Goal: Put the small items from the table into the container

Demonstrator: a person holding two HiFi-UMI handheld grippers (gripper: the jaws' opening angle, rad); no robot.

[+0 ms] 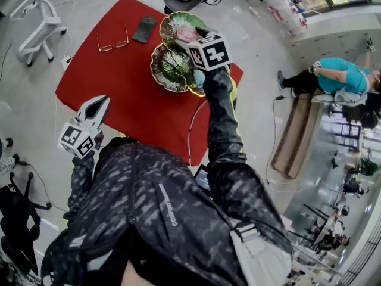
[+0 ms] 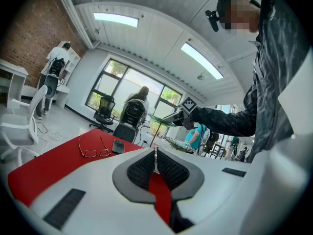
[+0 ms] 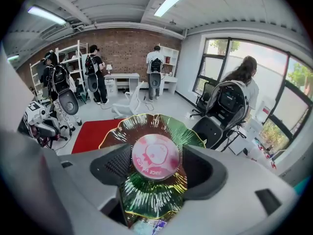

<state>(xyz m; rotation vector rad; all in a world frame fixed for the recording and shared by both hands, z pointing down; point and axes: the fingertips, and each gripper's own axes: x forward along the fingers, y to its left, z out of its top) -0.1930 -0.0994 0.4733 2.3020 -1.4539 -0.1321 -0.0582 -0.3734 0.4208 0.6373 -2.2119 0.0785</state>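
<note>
**Right gripper pinching pink disc over the green dish; left idling shut**

The right gripper (image 3: 155,151) is pinching a pink round disc (image 1: 187,33) by its edges. The disc is filling the gap between the pads. It is sitting straight above the middle of the upper green leaf dish (image 3: 146,126), so a release looks likely to drop it inside.

The left gripper (image 2: 155,153) is resting over the near edge of the red table (image 1: 137,106), with its jaws pressed together on nothing.

The glasses (image 1: 113,42) and phone (image 1: 144,28) are still lying on the cloth, apart from both dishes. The glasses are lying ahead of the left gripper, with their long axis crosswise to its jaws. The phone is lying nearer the right gripper.

**Views**
- The right gripper view is showing the disc centred on the dish.
- The head view is flattening height, placing a second leaf dish (image 1: 169,69) just beside the first.
- The left gripper view is showing the first dish edge-on and standing higher than the second. Whether a stem is joining them, I cannot tell.
</note>
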